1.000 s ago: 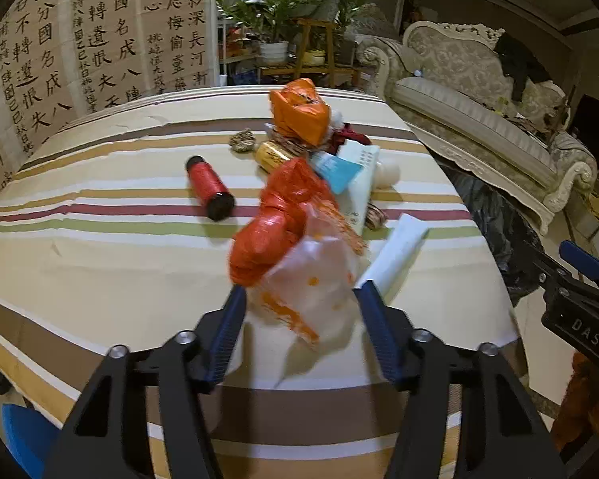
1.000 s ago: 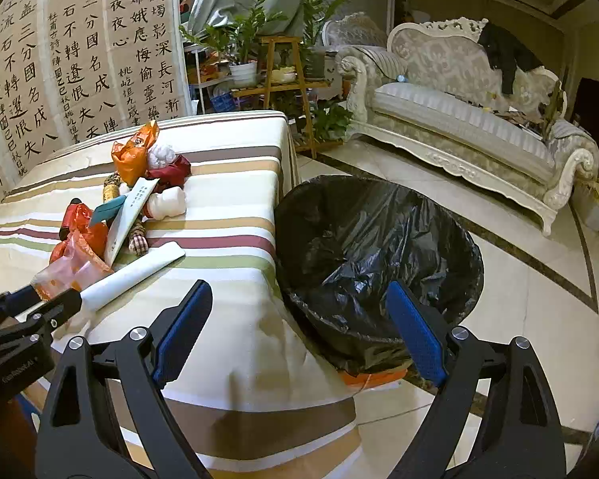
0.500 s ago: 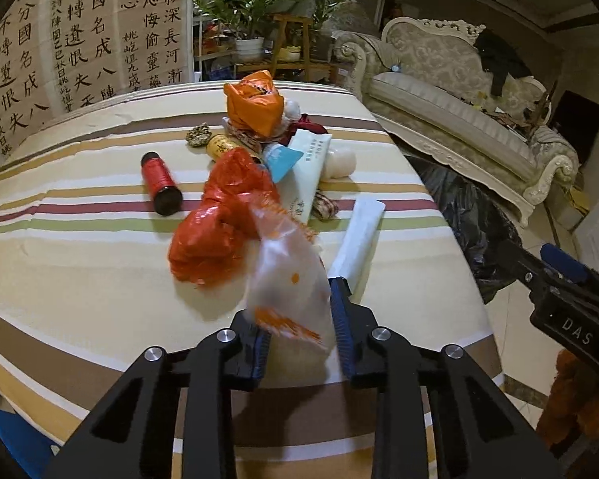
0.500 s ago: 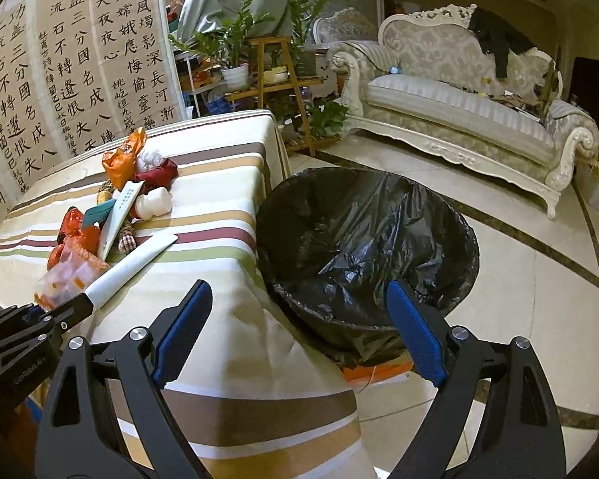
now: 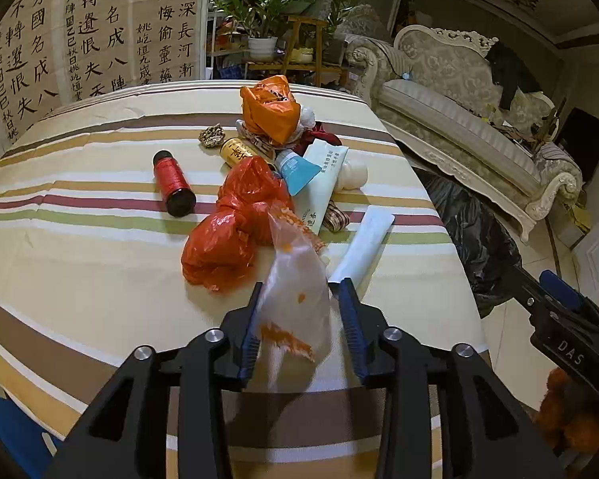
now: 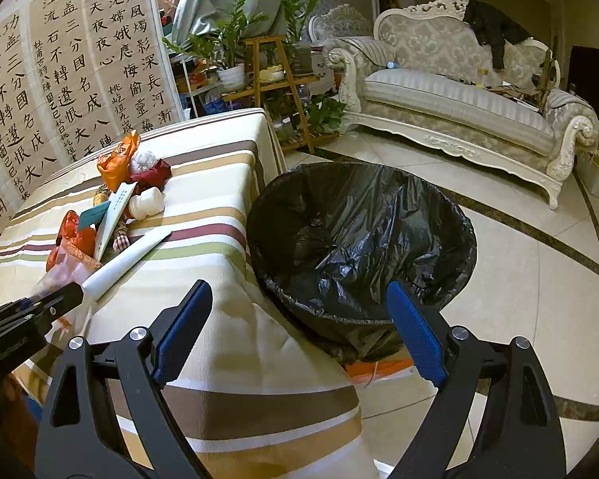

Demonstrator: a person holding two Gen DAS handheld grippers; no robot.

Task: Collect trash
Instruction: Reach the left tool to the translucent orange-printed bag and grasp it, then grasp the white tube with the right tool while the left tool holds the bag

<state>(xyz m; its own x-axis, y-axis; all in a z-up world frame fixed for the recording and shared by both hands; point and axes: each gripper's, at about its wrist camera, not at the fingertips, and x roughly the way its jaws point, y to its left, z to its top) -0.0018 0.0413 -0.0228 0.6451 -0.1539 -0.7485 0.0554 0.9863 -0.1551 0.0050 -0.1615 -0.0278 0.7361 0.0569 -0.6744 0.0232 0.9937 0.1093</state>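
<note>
A clear plastic bag with orange print stands between the fingers of my left gripper, whose jaws are opening. The left pad touches the bag and a small gap shows at the right pad. Behind it lie a crumpled red bag and a white tube. My right gripper hangs open and empty over the table's corner, beside the black-lined trash bin. The left gripper's tip shows at that view's left edge.
On the striped tablecloth lie a red bottle, a gold can, an orange bag, a white-and-teal tube and a small white bottle. A sofa and plant stand stand beyond the bin.
The left jaws closed in on the clear bag, pinching it, then widened again. The right gripper stayed wide open and drifted a little beside the bin.
</note>
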